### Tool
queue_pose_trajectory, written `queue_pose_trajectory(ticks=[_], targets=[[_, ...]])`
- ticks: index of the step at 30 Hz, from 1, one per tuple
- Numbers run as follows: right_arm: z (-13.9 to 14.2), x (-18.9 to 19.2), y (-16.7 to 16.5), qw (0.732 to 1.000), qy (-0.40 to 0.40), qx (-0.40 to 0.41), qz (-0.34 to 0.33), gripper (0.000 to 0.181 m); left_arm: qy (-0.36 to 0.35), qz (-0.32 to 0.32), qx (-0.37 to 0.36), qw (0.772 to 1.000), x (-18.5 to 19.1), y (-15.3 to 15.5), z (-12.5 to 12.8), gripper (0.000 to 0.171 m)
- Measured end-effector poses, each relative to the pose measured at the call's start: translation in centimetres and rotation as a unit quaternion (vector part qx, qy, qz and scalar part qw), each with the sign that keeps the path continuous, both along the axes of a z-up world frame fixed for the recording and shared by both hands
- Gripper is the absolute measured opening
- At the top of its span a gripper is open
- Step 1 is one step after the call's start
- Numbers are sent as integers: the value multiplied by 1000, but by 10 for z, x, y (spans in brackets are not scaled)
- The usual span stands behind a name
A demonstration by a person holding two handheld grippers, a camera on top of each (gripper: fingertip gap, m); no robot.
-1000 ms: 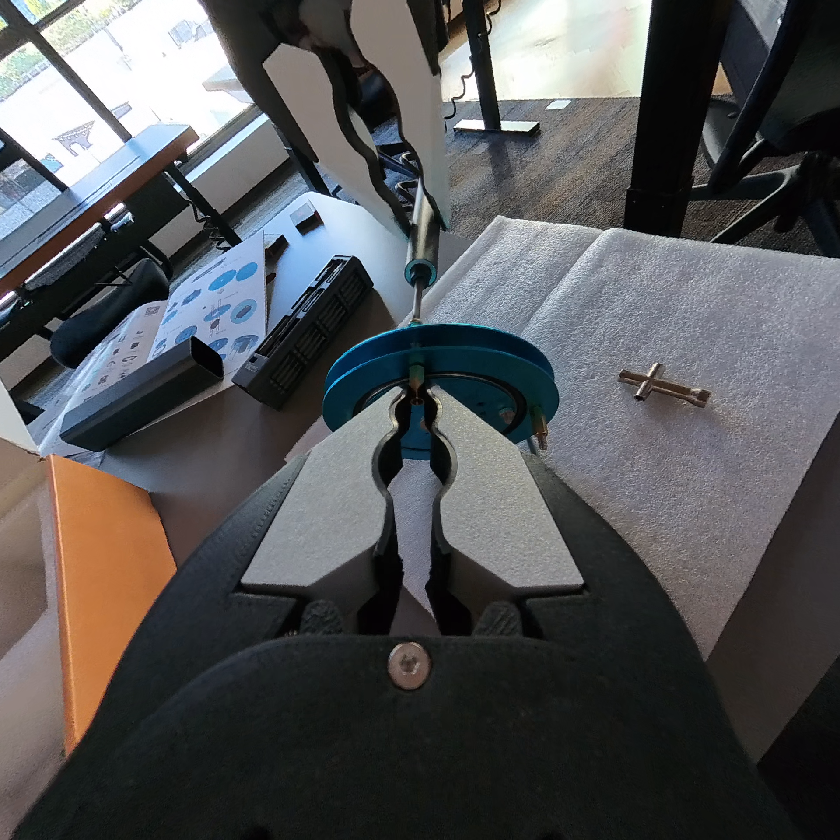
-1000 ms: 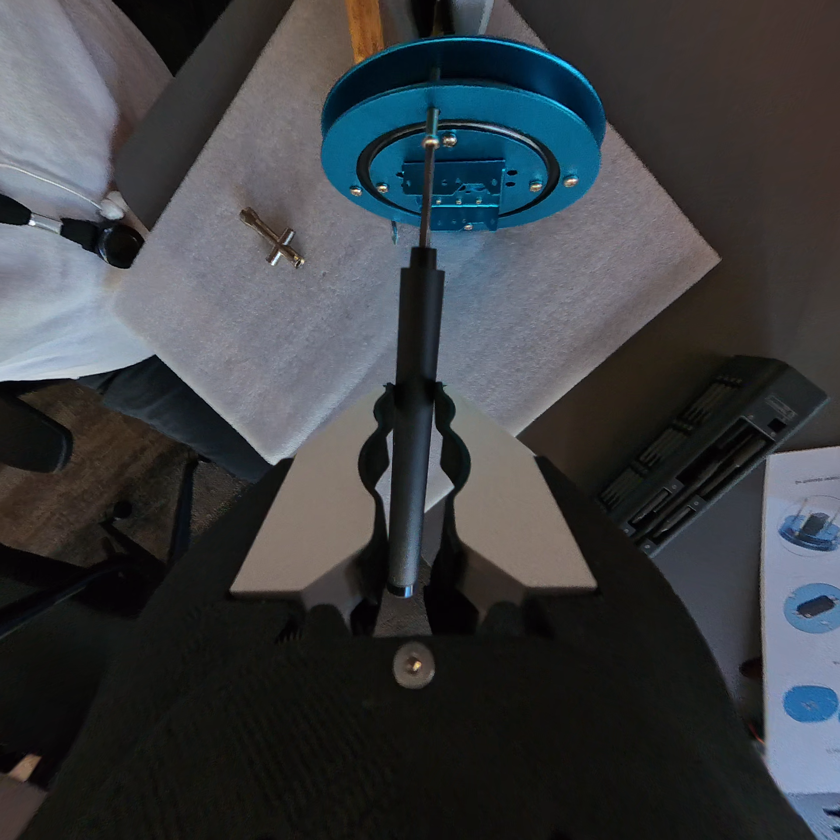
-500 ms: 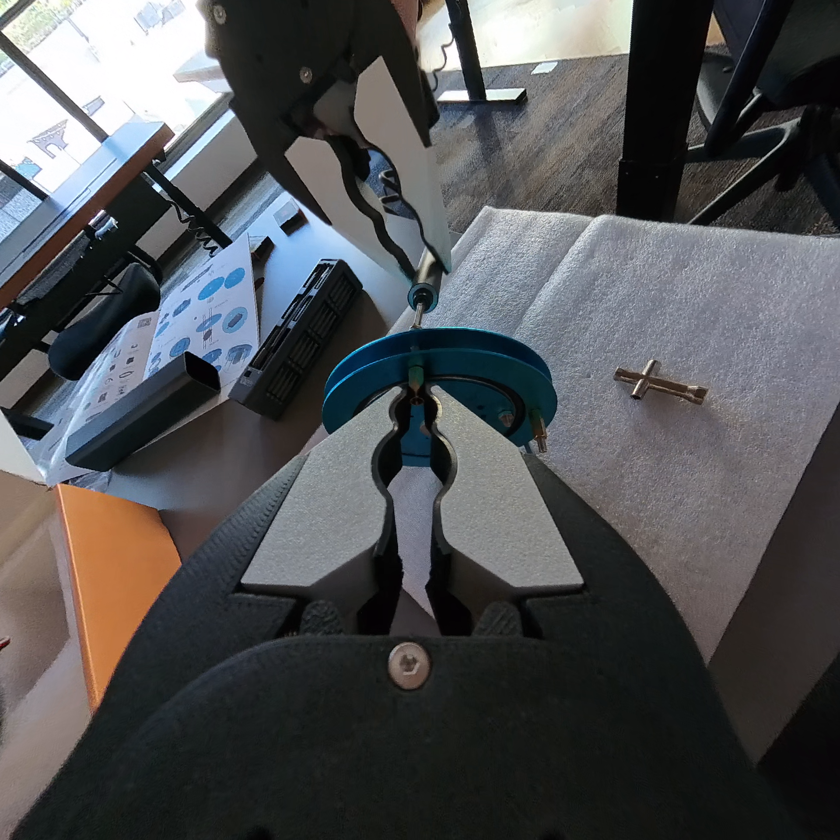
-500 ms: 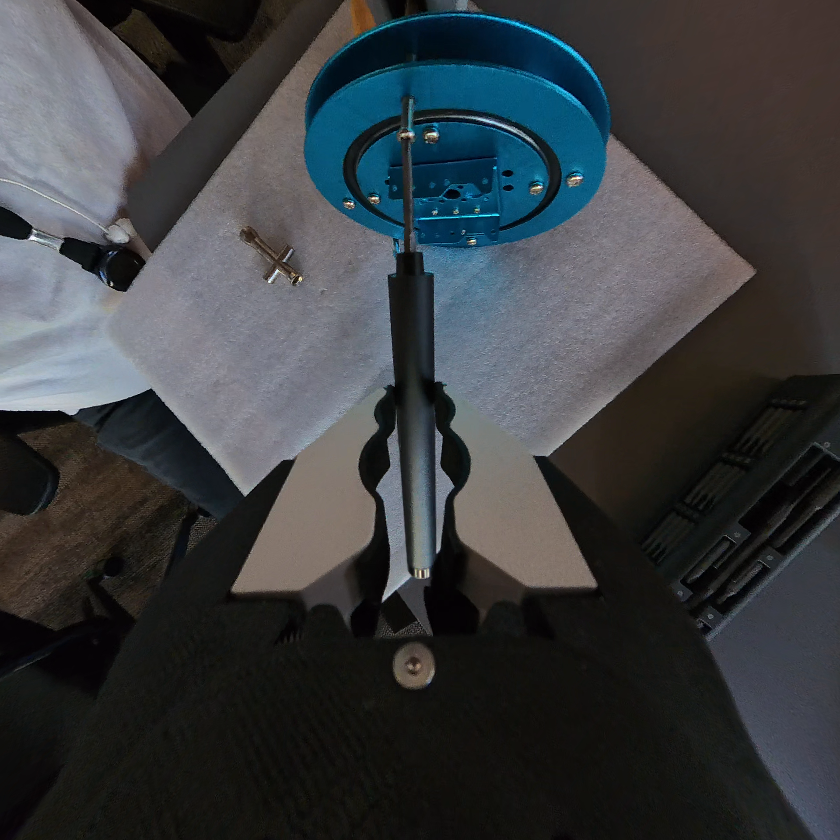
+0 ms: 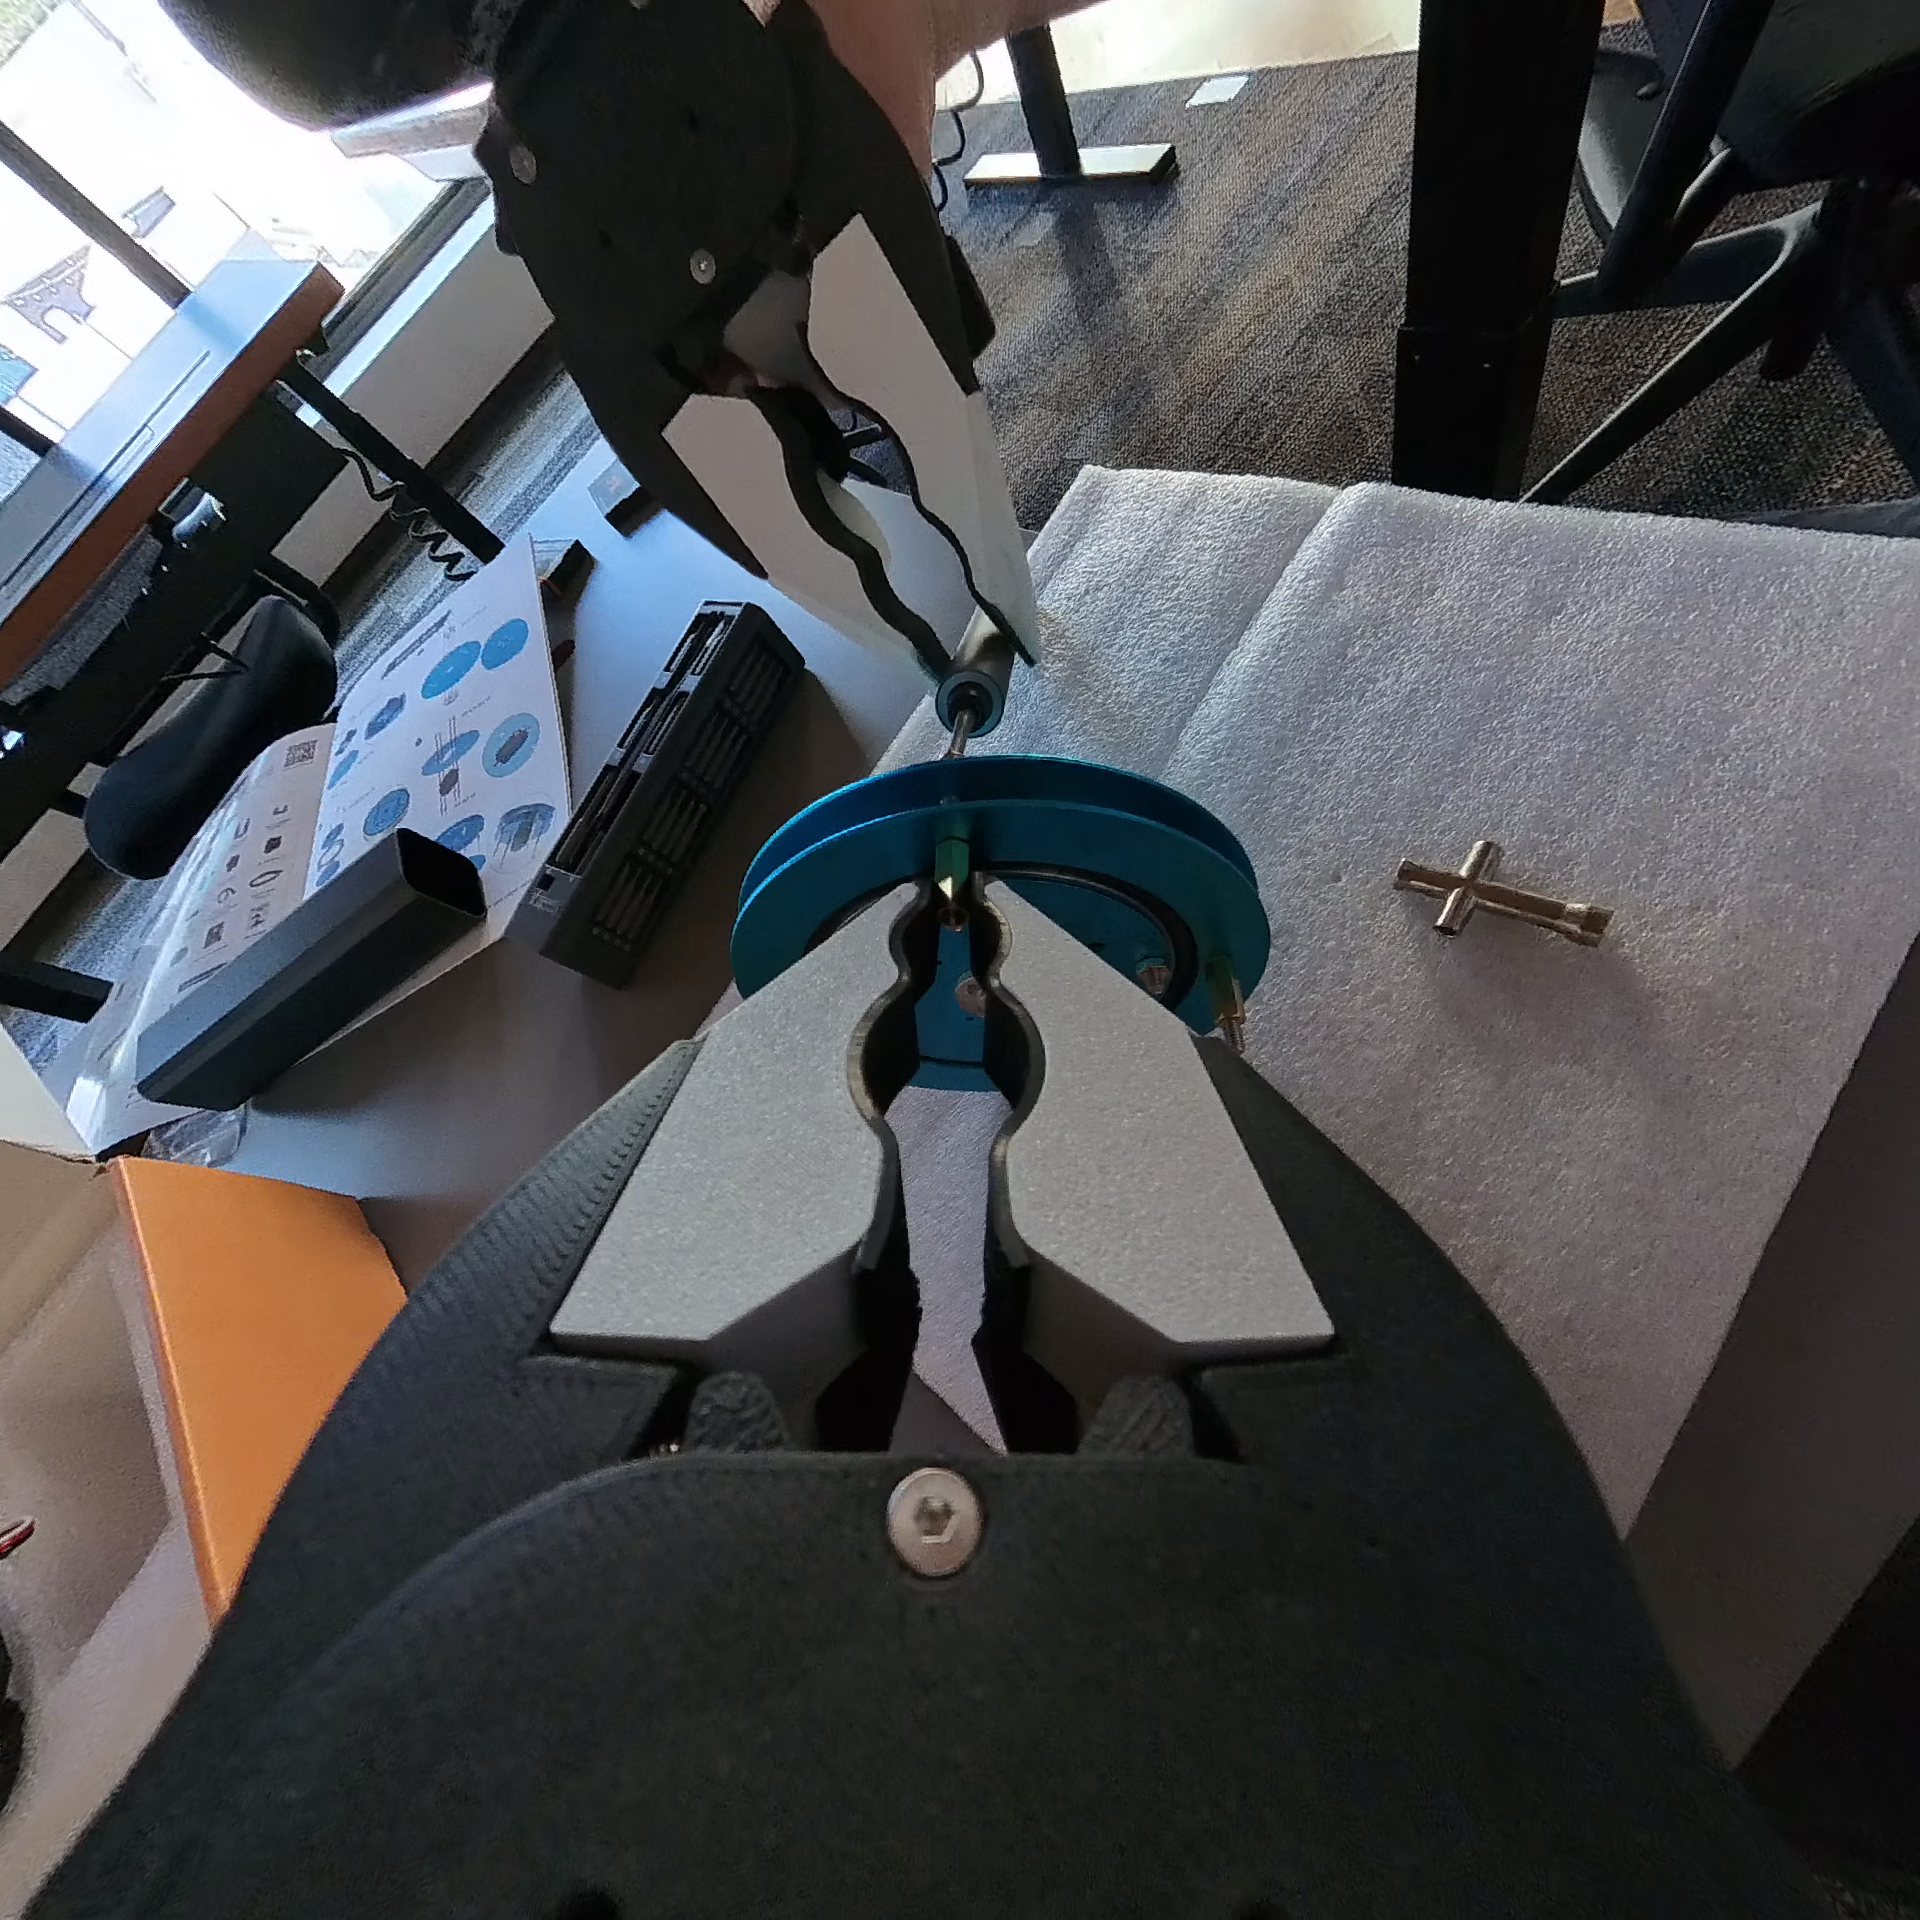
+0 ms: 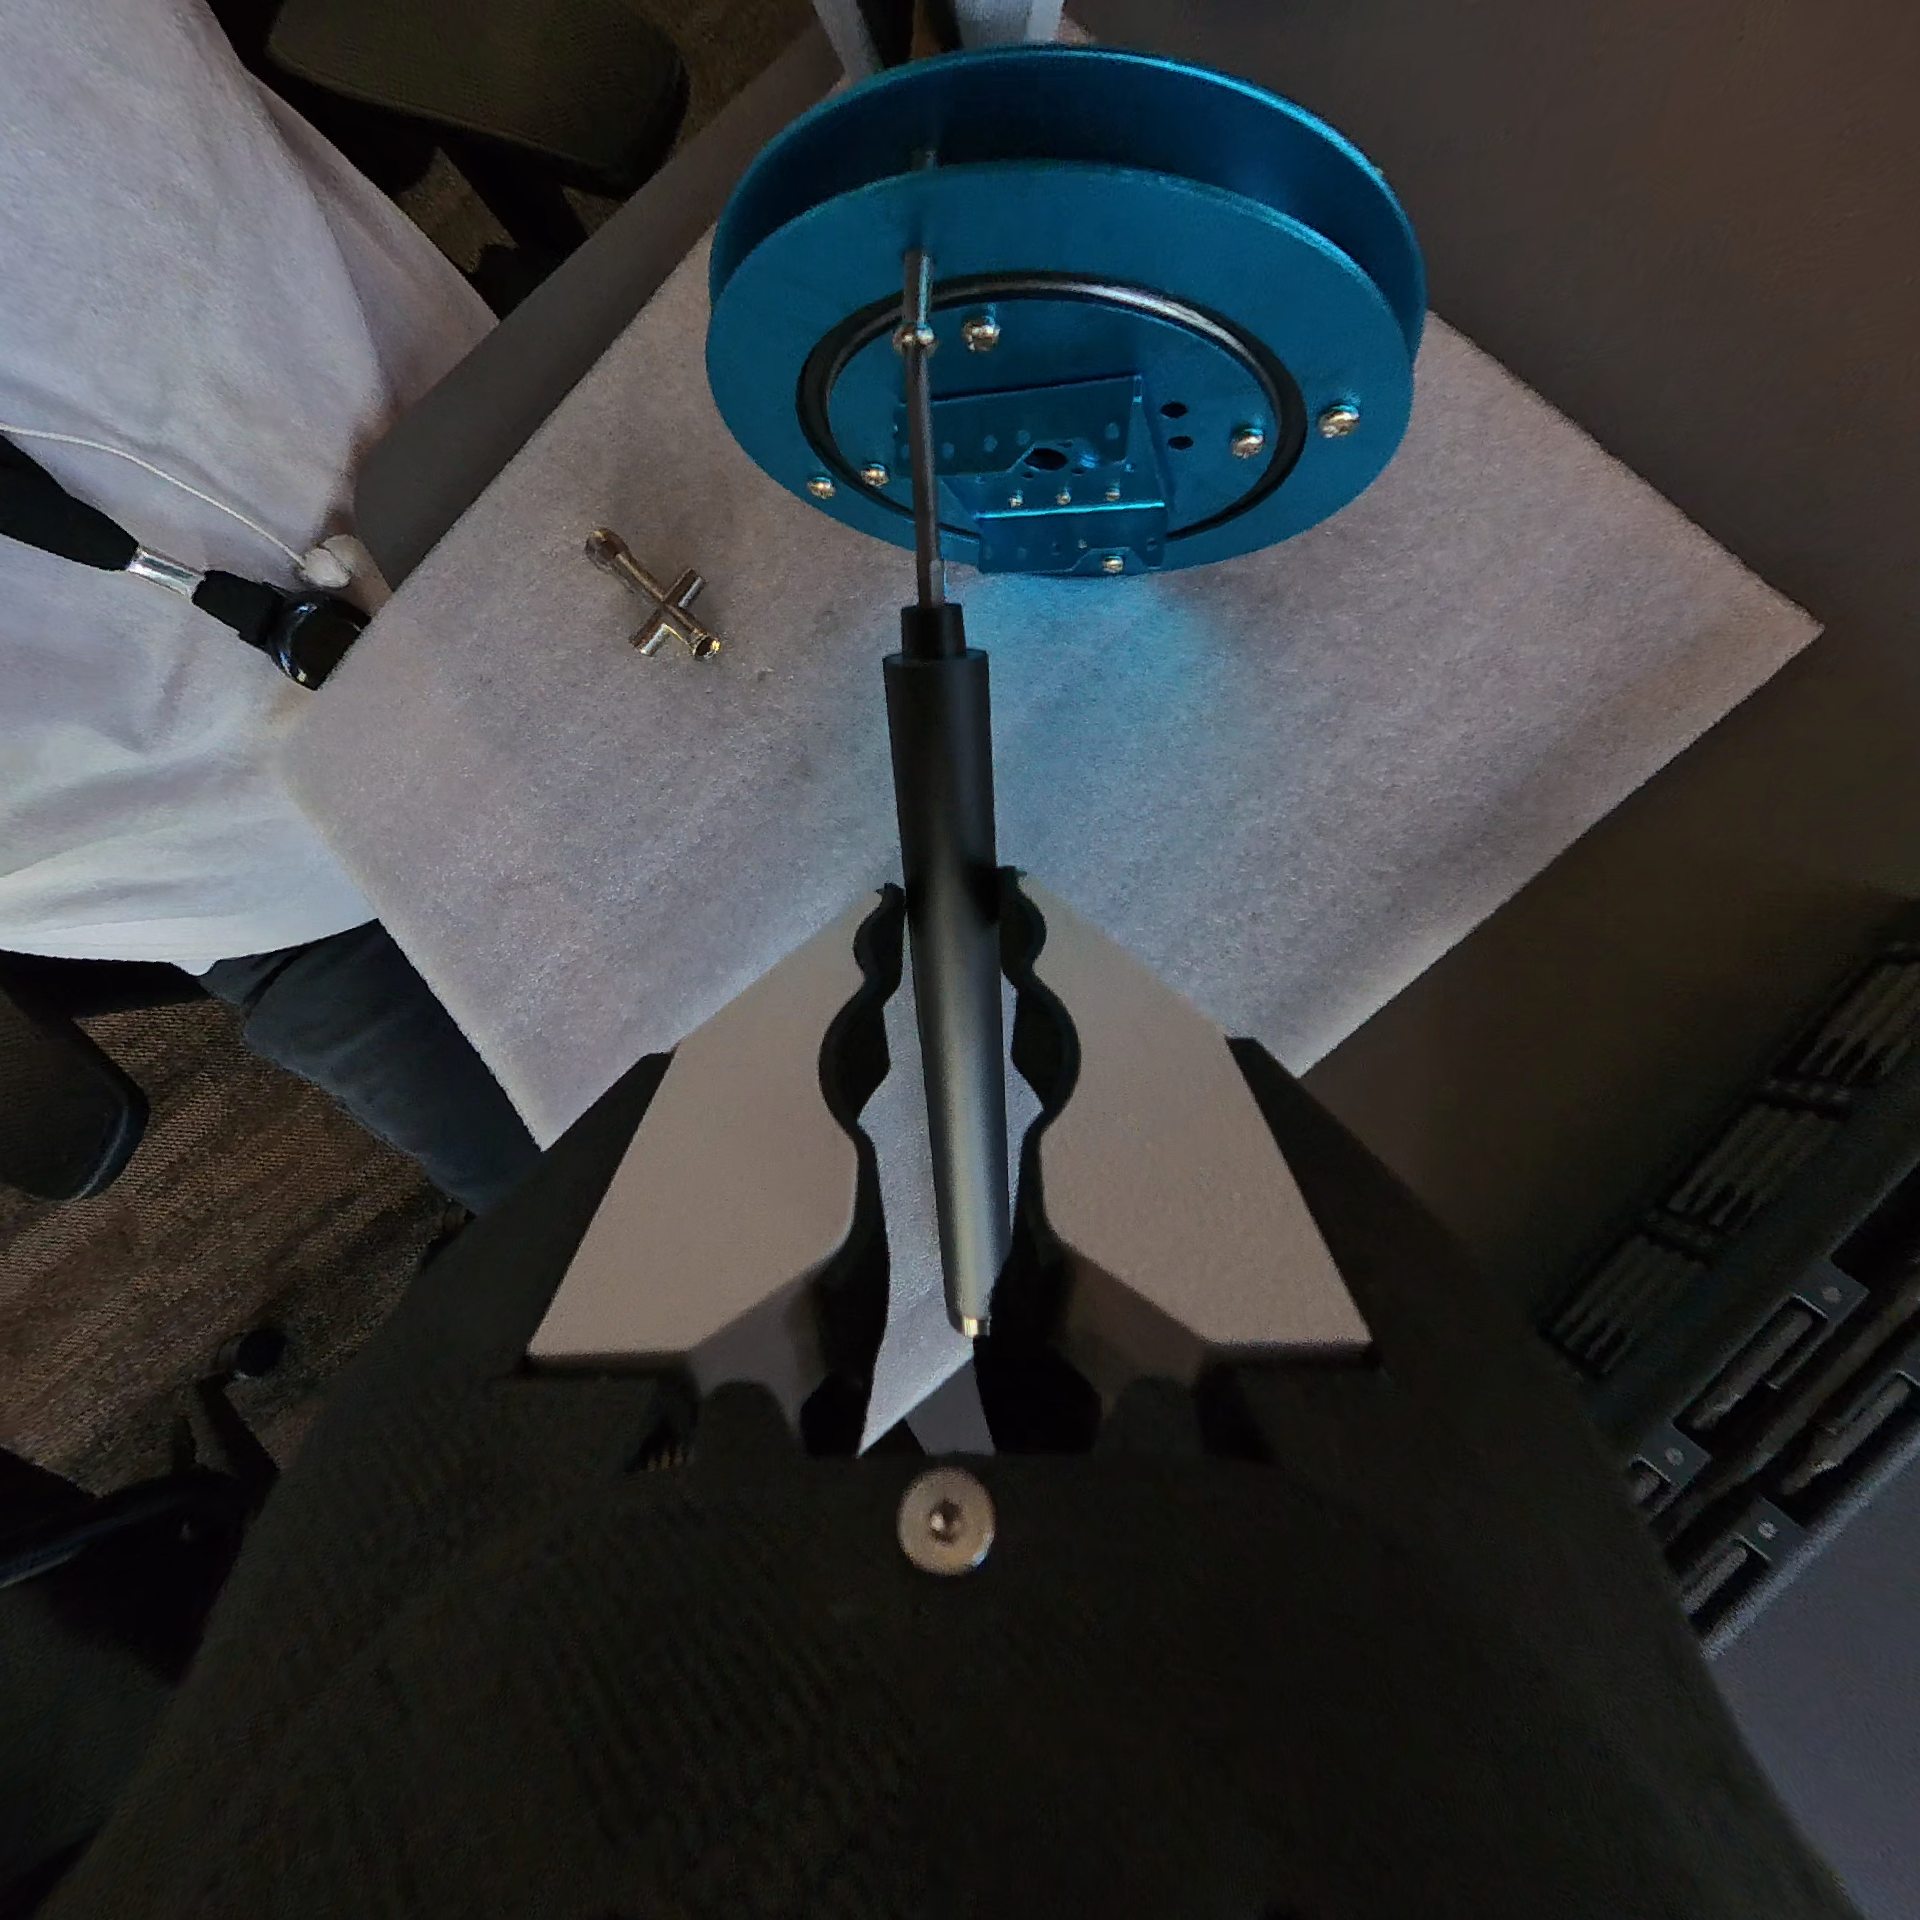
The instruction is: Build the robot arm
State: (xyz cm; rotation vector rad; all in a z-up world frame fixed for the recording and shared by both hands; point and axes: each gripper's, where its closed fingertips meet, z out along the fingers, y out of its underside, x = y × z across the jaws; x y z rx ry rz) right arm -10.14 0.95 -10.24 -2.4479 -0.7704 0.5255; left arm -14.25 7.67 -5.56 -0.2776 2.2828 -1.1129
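A blue double-disc assembly [image 5: 997, 821] with a blue bracket at its centre stands on edge over a white foam pad [image 5: 1507, 727]. My left gripper [image 5: 951, 896] is shut on a small brass standoff [image 5: 950, 868] at the disc's lower rim. My right gripper [image 6: 948, 891] is shut on the dark handle of a screwdriver [image 6: 940, 790]. Its thin shaft reaches a screw [image 6: 914, 335] on the face of the blue disc [image 6: 1060, 343]. In the left wrist view the right gripper [image 5: 977, 644] comes down from above with the screwdriver [image 5: 971, 675] behind the disc.
A small metal cross wrench [image 5: 1496, 904] lies on the foam, also in the right wrist view [image 6: 660, 608]. A black bit case [image 5: 675, 790], a printed sheet [image 5: 447, 727], a dark sleeve [image 5: 312, 966] and an orange box [image 5: 249, 1330] lie left. A person in white [image 6: 156, 416] stands by the pad. My hands' fingertips stand some 10 cm from each other.
The right gripper has tilted and shows more fully in the left wrist view. The screwdriver stays on the screw and leans slightly in the fingers. The left gripper keeps its hold.
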Motion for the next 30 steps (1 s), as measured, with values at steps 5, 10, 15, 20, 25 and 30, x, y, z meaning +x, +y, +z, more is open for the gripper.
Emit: queue_pose_trajectory(ticks=[5, 10, 15, 20, 25, 30], targets=[[-7, 2, -3, 1000, -6, -3, 3, 23, 1, 1, 1, 1000, 1, -1, 0, 4], [-5, 5, -5, 1000, 11, 10, -9, 24, 1, 0, 1, 1000, 2, -1, 0, 4], [-4, 6, -4, 1000, 10, 17, -13, 24, 1, 1, -1, 1000, 2, -2, 0, 4], [-7, 4, -4, 999, 27, 6, -19, 21, 1, 0, -2, 1000, 2, -2, 0, 4], [-12, 4, -4, 1000, -8, 25, -16, 18, 0, 0, -3, 1000, 2, -2, 0, 4], [-12, 3, -5, 1000, -5, 22, -21, 16, 1, -2, -4, 1000, 2, -3, 0, 4]])
